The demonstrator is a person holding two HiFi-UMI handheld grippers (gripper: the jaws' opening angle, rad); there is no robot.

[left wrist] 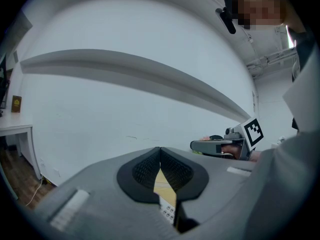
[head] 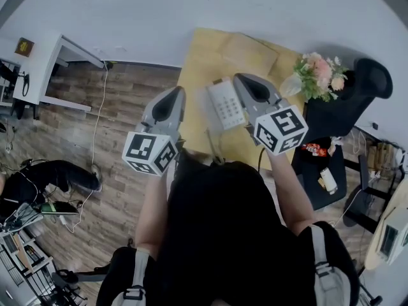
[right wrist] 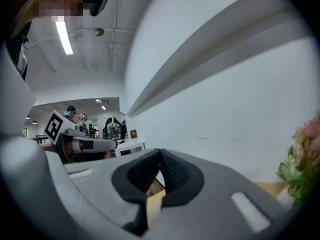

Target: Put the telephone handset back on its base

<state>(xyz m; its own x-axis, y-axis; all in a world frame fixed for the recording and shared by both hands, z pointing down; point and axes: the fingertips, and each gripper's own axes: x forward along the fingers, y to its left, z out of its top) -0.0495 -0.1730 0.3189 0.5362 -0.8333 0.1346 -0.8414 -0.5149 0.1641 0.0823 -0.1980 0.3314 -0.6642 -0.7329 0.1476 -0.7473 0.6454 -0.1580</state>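
A white telephone (head: 224, 102) with a grey keypad lies on the light wooden table (head: 204, 56), between my two grippers. I cannot make out the handset apart from the base. A dark cord (head: 213, 146) runs from the phone toward the person. My left gripper (head: 176, 90) hangs just left of the phone, over the table's left edge, shut with nothing in it. My right gripper (head: 240, 78) hovers over the phone's right side, also shut and holding nothing. In the left gripper view, part of the keypad (left wrist: 168, 212) shows below the closed jaws (left wrist: 160, 149). The right gripper (right wrist: 160, 152) points at the wall.
A bunch of pink and white flowers (head: 320, 72) stands at the table's right end, also seen as flowers (right wrist: 304, 160) in the right gripper view. A black office chair (head: 357, 88) sits to the right. A white wall lies behind the table. A white desk (head: 44, 69) stands far left on wooden floor.
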